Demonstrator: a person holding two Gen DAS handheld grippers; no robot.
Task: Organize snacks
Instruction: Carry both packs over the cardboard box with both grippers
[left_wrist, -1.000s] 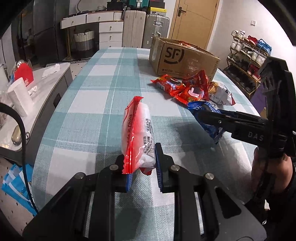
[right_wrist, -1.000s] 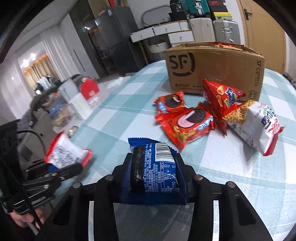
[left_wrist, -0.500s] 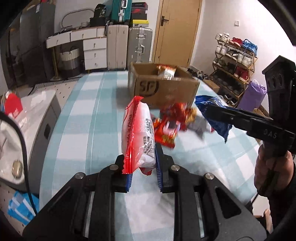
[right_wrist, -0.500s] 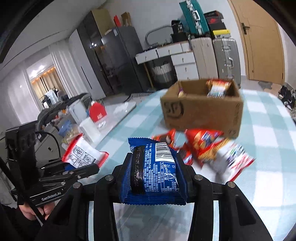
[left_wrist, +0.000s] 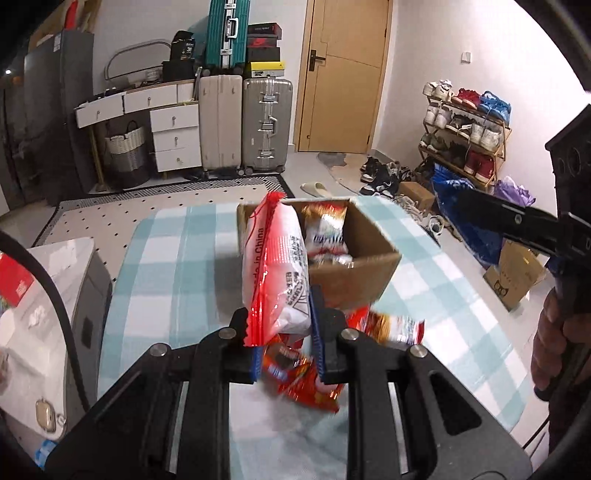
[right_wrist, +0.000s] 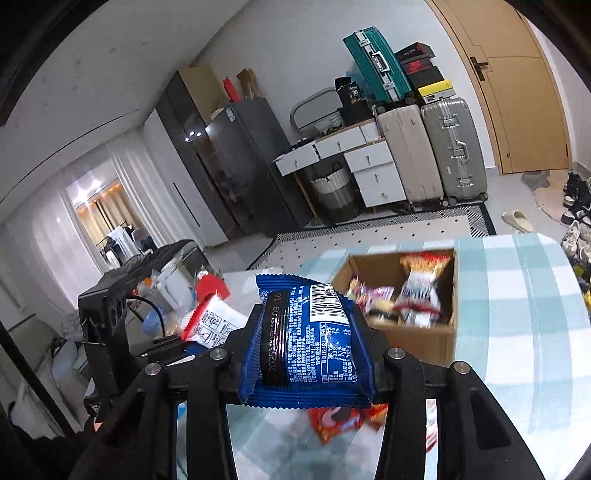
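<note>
My left gripper (left_wrist: 286, 332) is shut on a white snack packet with red edges (left_wrist: 275, 262), held upright above the table in front of the open cardboard box (left_wrist: 354, 280). My right gripper (right_wrist: 306, 354) is shut on a blue cookie packet (right_wrist: 308, 343), raised high short of the box (right_wrist: 417, 339). The box holds several snack packets (right_wrist: 417, 291). Each gripper shows in the other's view: the right one with its blue packet (left_wrist: 469, 218), the left one with its white packet (right_wrist: 210, 325).
Loose red snack packets lie on the checked tablecloth below my grippers (left_wrist: 306, 373) (right_wrist: 340, 421). A side cabinet with cups and a red pack stands left of the table (left_wrist: 55, 280). Suitcases (left_wrist: 266, 122), drawers and a shoe rack (left_wrist: 465, 125) are beyond.
Both grippers have risen and moved toward the cardboard box, each keeping its packet. The box's open top and its contents have come into view; the loose packets now lie below the jaws.
</note>
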